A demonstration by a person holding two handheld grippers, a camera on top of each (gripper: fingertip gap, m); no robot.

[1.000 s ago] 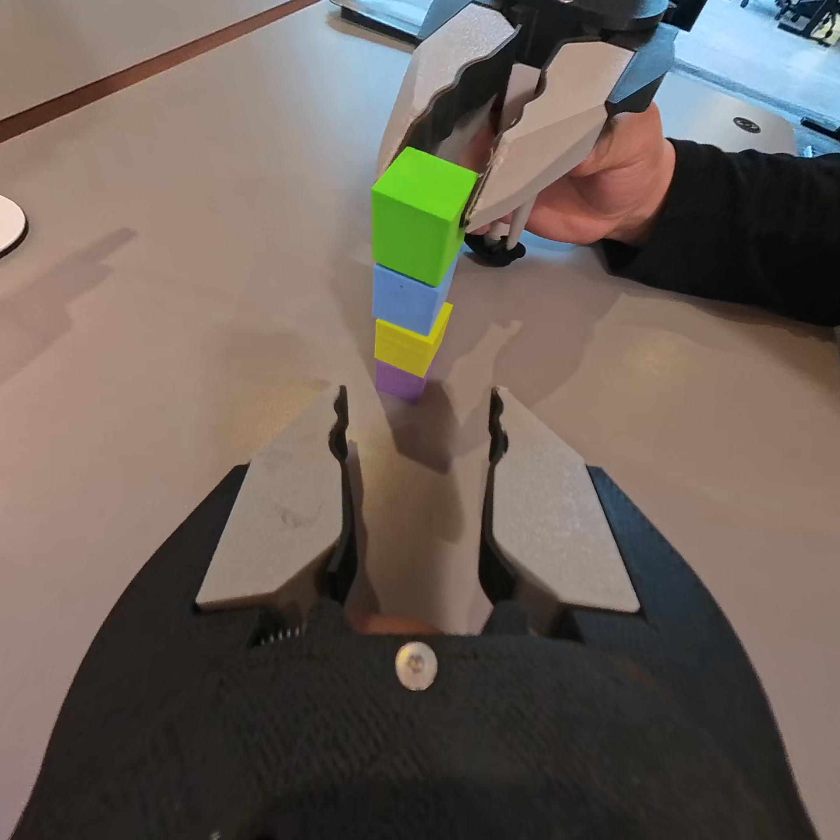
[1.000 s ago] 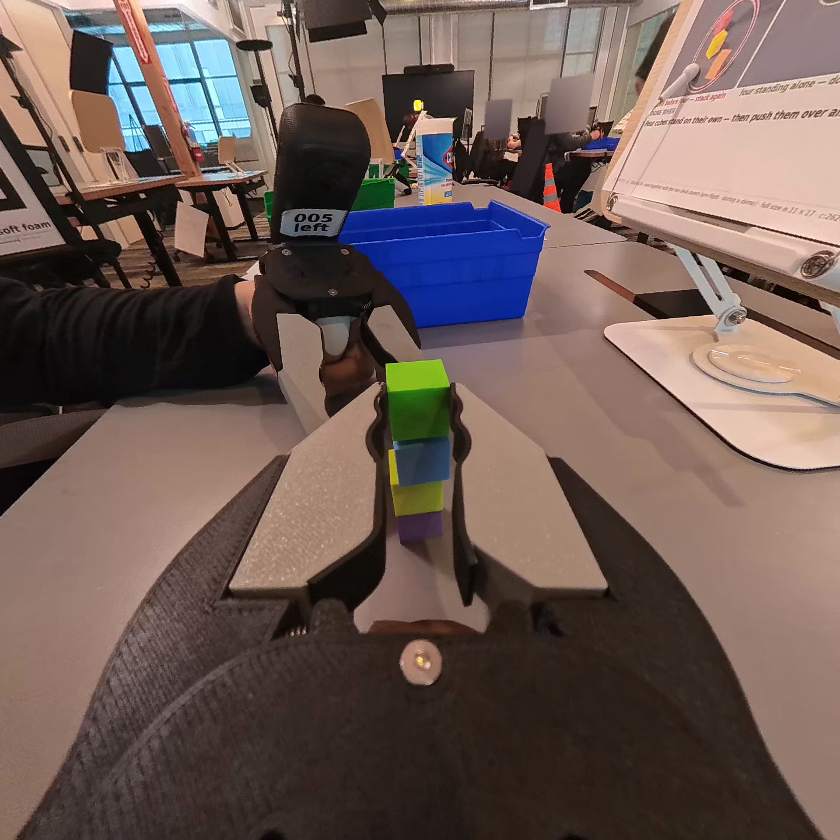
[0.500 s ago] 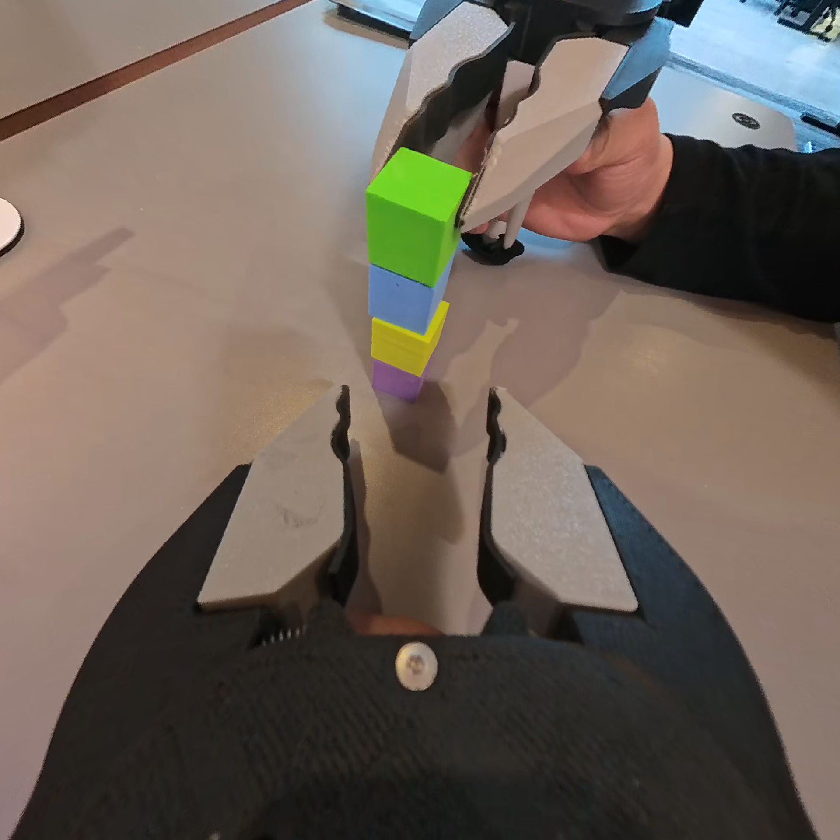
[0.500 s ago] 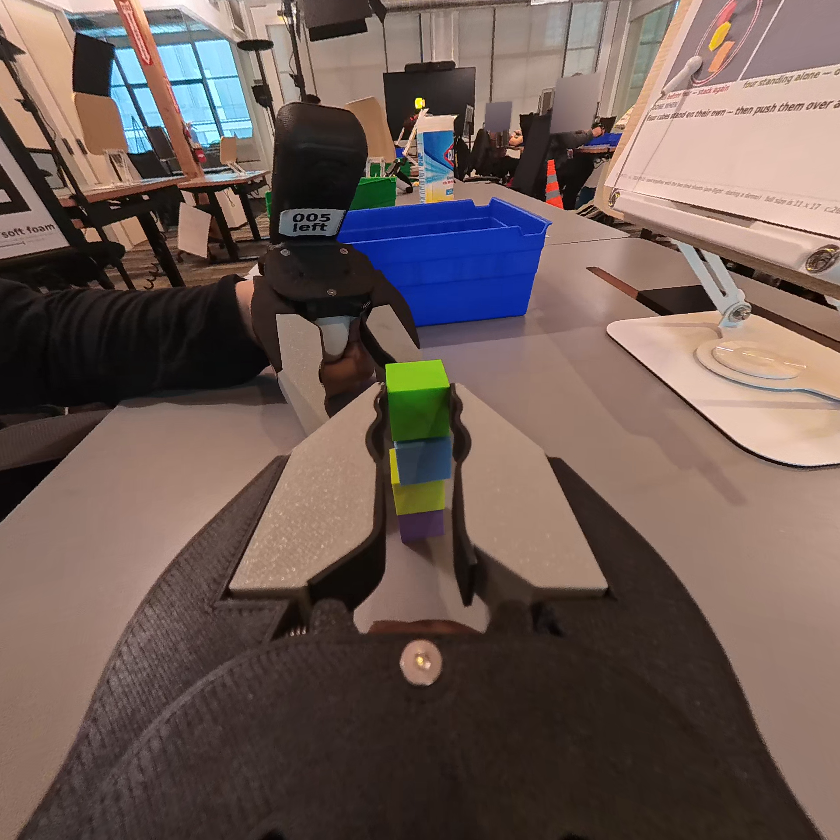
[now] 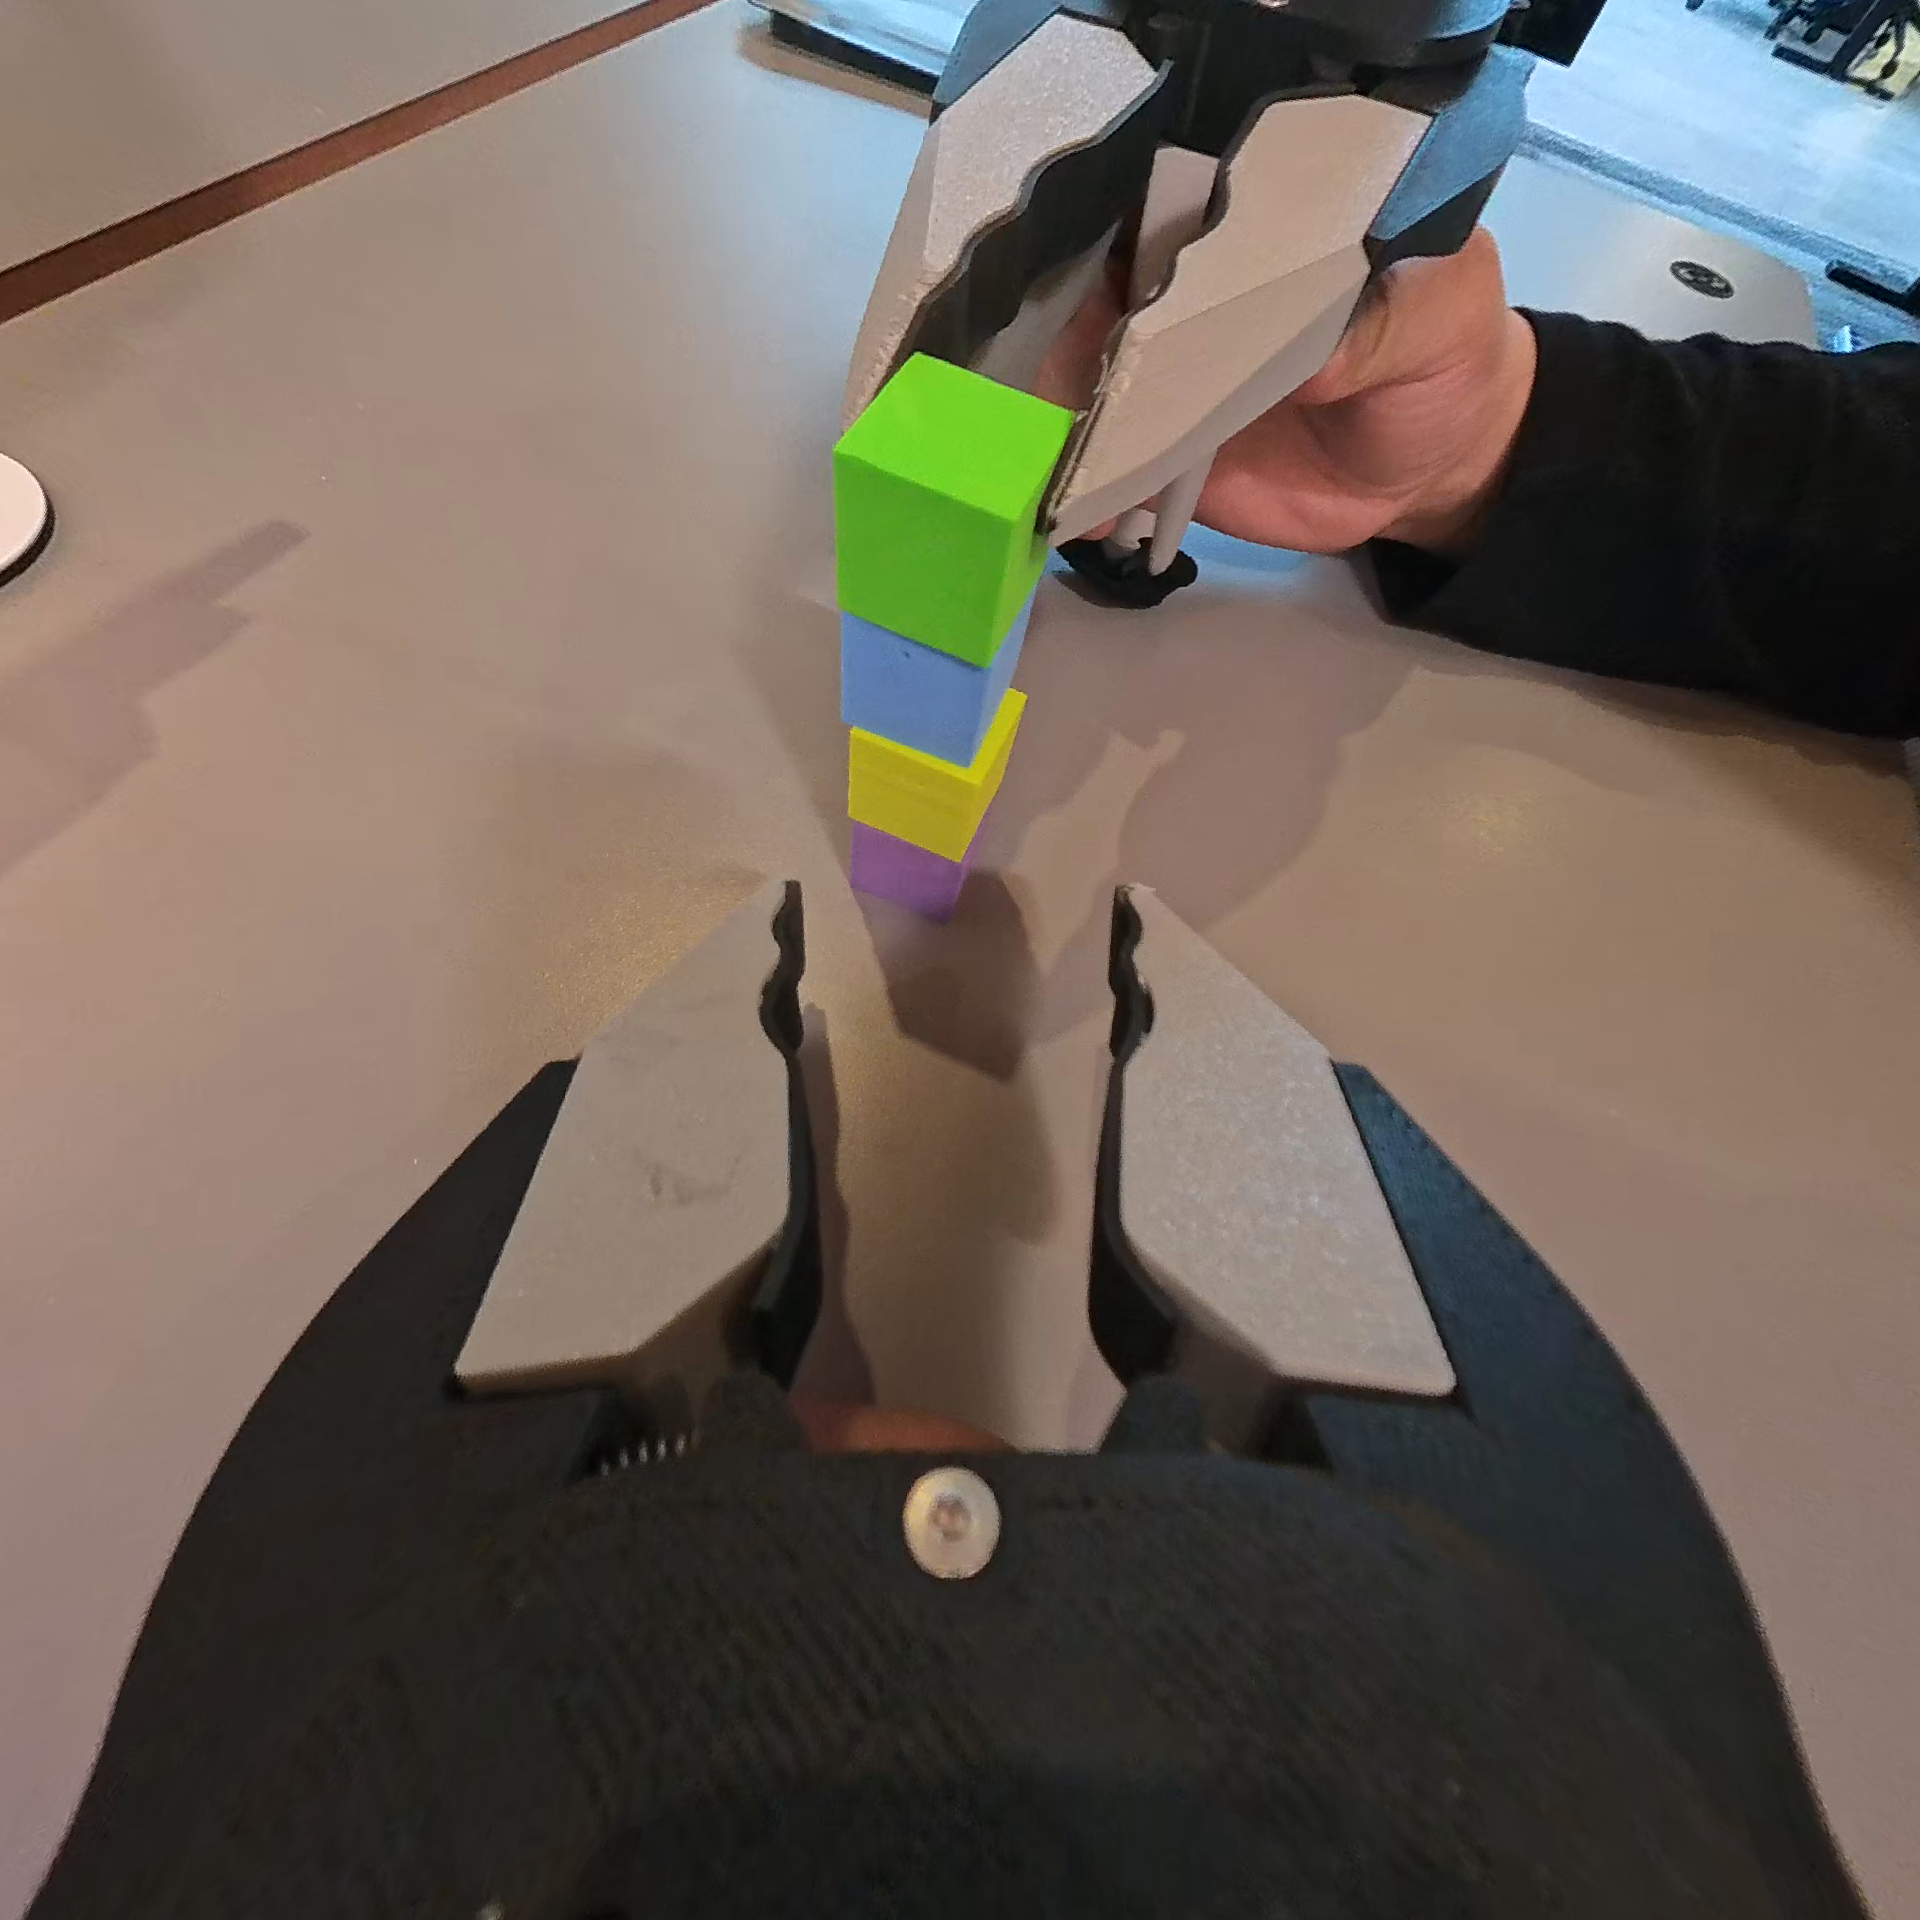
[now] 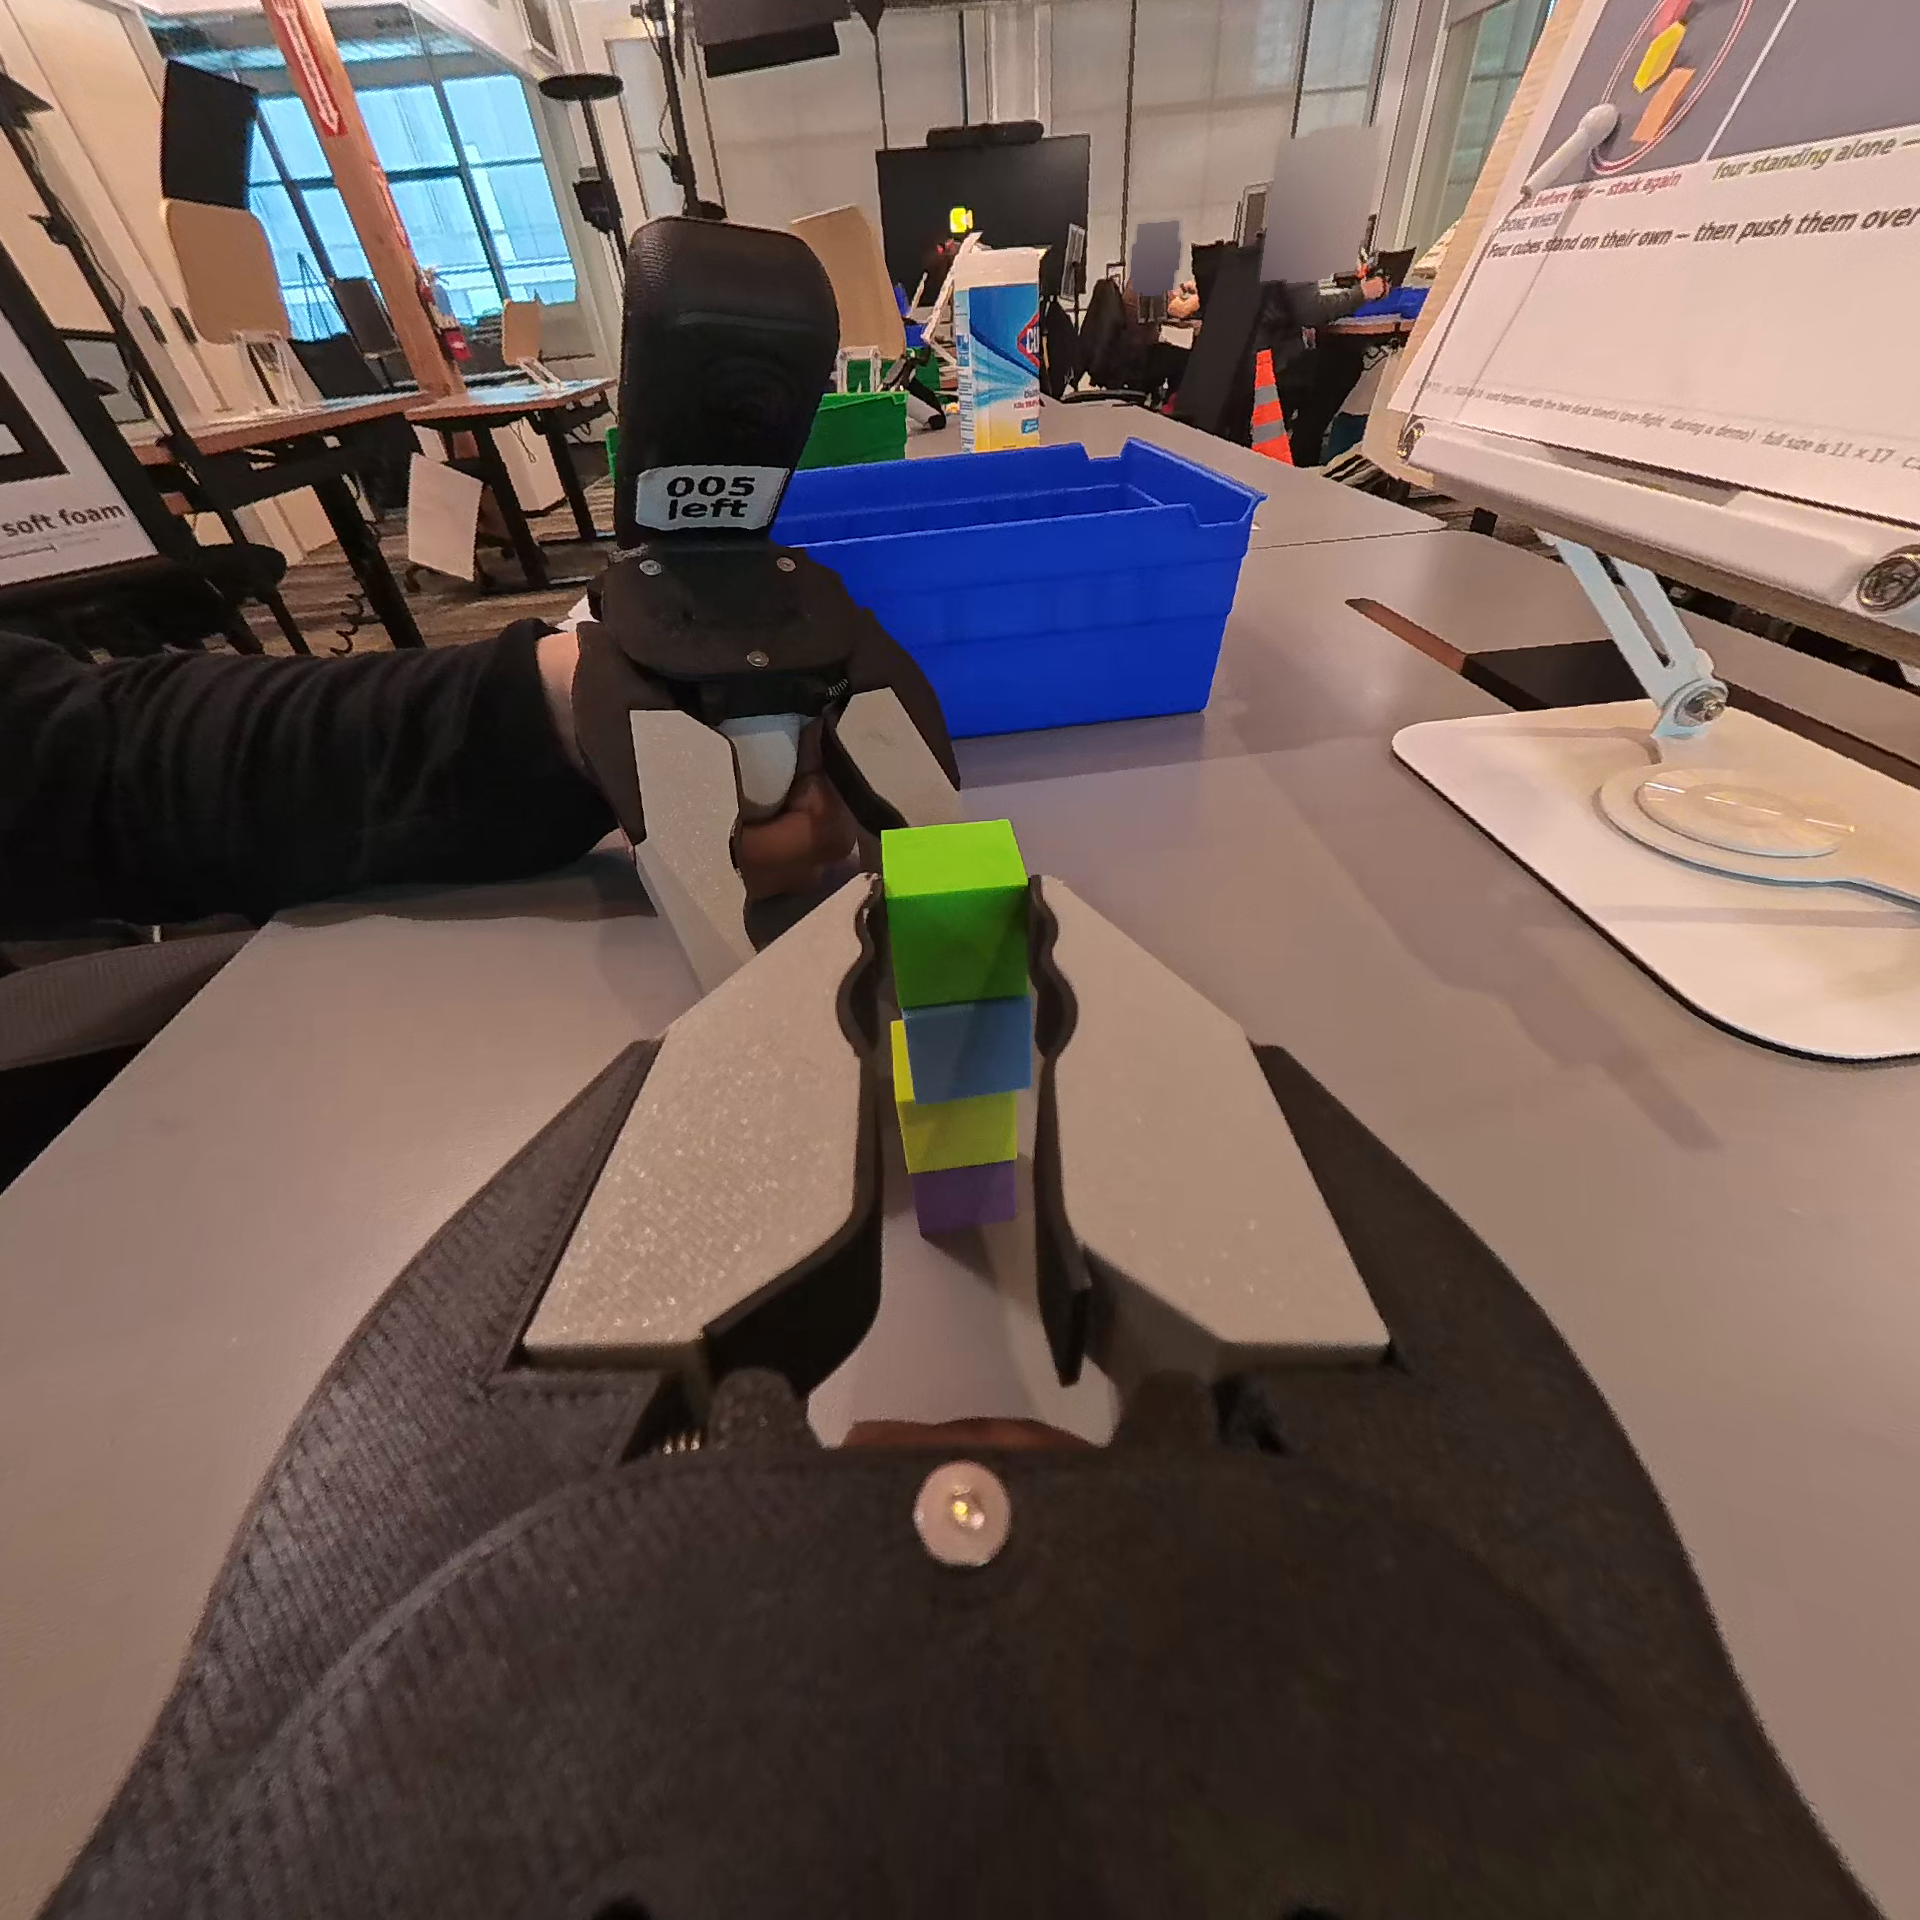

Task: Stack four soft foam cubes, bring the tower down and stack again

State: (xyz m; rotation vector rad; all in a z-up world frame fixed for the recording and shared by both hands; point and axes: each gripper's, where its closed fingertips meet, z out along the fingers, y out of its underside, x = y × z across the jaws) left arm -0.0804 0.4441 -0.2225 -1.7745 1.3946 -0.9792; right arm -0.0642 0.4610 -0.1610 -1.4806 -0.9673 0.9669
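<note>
1. Left wrist view: four-cube tower on the grey table, purple cube at the base, yellow cube next, blue cube third, green cube on top. Layers slightly offset, each overhanging the one below. Right gripper reaching in from beyond, fingers flanking the green cube, one fingertip touching its side face. Left gripper low in front of the tower, jaws parted wide, nothing between them, well short of the purple cube.

2. Right wrist view: right gripper with jaws narrowed around the green cube, both pads at its sides; grip pressure impossible to judge, likely holding lightly. Tower directly below, upright. Blue bin and a tilted stand well apart behind.

3. Step in hand, probably: releasing the top cube. Best opened slowly and evenly, then lifted straight up and back, avoiding any sideways drag on soft foam.
</note>
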